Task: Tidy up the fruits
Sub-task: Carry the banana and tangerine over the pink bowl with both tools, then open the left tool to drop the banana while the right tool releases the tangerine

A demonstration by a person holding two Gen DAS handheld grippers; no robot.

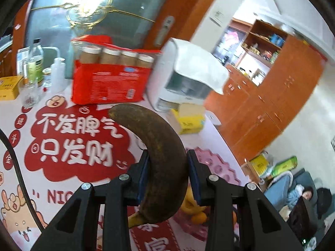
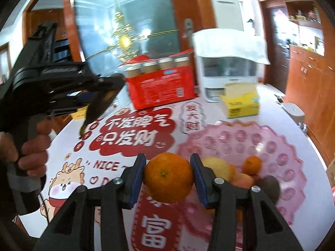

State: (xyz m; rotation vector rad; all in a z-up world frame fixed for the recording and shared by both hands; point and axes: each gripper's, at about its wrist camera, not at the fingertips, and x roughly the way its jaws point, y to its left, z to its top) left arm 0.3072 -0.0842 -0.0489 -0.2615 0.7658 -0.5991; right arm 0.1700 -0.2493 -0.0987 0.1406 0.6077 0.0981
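- Left tongs [image 1: 167,167] grip a dark brown, overripe banana [image 1: 159,159] across its middle, the blue pads pressed to both sides, its yellow stem end hanging low.
- Right tongs [image 2: 168,175] clamp a whole orange [image 2: 168,177] between their blue pads, held in the air above the bench [image 2: 219,108].
- Seen from the right wrist, a hand [image 2: 31,144] holds the left tool's grip at the left edge, with the banana tilted down from its tip over the printed red-and-white cloth [image 2: 134,133].
- A pink scalloped plastic bowl [image 2: 272,146] sits on the bench just right of the held orange; inside lie a small orange [image 2: 252,164], a yellowish fruit [image 2: 217,165] and other pieces too blurred to name.
- Behind stand a red pack of capped cups [image 2: 163,83], a white appliance draped with a white cloth [image 2: 228,71] and a yellow tissue box [image 2: 240,102].
- Bottles and a glass [image 1: 29,94] crowd the far left corner in the left wrist view.
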